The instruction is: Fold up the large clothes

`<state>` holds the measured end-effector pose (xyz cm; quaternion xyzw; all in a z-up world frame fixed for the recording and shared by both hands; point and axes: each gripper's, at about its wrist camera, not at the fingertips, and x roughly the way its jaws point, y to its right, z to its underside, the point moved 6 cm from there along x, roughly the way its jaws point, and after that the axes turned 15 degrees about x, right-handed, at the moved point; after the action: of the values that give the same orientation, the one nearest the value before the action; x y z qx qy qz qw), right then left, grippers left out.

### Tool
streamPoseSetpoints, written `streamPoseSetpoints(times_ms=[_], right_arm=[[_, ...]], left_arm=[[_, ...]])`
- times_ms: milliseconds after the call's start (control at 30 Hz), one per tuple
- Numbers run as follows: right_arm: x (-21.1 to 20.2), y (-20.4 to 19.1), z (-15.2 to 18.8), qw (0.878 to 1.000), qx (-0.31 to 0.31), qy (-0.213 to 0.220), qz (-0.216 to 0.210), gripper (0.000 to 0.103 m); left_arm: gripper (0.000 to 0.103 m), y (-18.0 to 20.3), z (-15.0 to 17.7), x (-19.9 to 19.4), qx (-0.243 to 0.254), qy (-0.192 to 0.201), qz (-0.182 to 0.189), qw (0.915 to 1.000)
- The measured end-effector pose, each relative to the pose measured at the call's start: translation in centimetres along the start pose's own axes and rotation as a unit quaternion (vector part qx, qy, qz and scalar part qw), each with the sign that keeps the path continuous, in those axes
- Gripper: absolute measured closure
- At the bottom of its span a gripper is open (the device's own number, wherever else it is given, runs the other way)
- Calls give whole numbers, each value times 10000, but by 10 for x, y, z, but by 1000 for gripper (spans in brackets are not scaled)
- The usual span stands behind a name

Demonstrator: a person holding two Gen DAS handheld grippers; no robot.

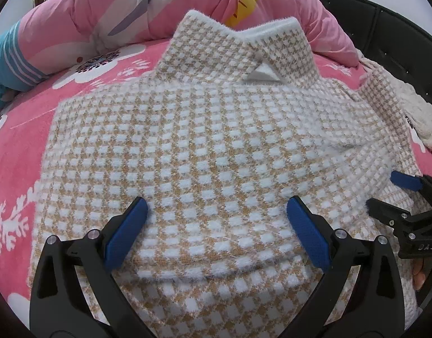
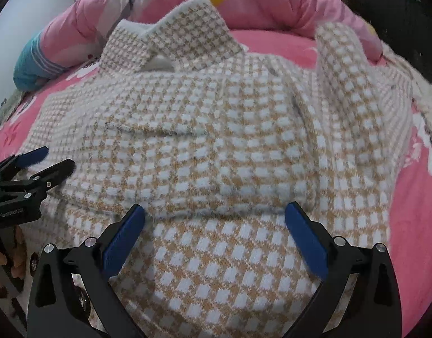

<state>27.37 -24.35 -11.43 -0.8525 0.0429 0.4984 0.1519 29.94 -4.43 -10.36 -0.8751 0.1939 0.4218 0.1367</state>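
Garment: a fuzzy tan-and-white checked sweater [image 1: 204, 140] lies spread on the pink flowered bedsheet [image 1: 16, 152], collar [image 1: 244, 39] toward the far side of the bed, near a pink quilt [image 1: 103, 8].

Fold state: a layer of the sweater is turned up over the body; its folded edge crosses just in front of both grippers, and a sleeve [image 2: 345, 64] lies along the right side in the right wrist view.

Left gripper [image 1: 217, 211]: tilted steeply down over the near part of the sweater, jaws spread wide, blue pads [image 1: 130, 231] hovering at the knit with nothing clamped between them. Whether the pad tips brush the pile is hard to say from this angle.

Right gripper [image 2: 214, 215]: also pitched down over the sweater's lower front, jaws fully apart, fabric below them but not pinched.

Relation of the two: side by side over the near hem. Each shows at the edge of the other's view, the right one at the far right of the left wrist view, the left one at the far left of the right wrist view, fingers reaching onto the knit.

Hands: part of a hand [image 2: 7, 256] shows behind the left gripper's body in the right wrist view.

Surroundings: a black padded headboard [image 1: 384, 33] stands beyond the quilt; a white fluffy cloth [image 1: 413, 104] lies at the right edge of the bed.
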Motion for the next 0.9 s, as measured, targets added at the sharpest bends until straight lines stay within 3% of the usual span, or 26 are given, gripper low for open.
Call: streamPoseSetpoints(times_ms=[900], right_arm=[[5,-1,1,10000,-49,40,-37,6]], left_arm=[[6,0,0,0,16,4,13,10000]])
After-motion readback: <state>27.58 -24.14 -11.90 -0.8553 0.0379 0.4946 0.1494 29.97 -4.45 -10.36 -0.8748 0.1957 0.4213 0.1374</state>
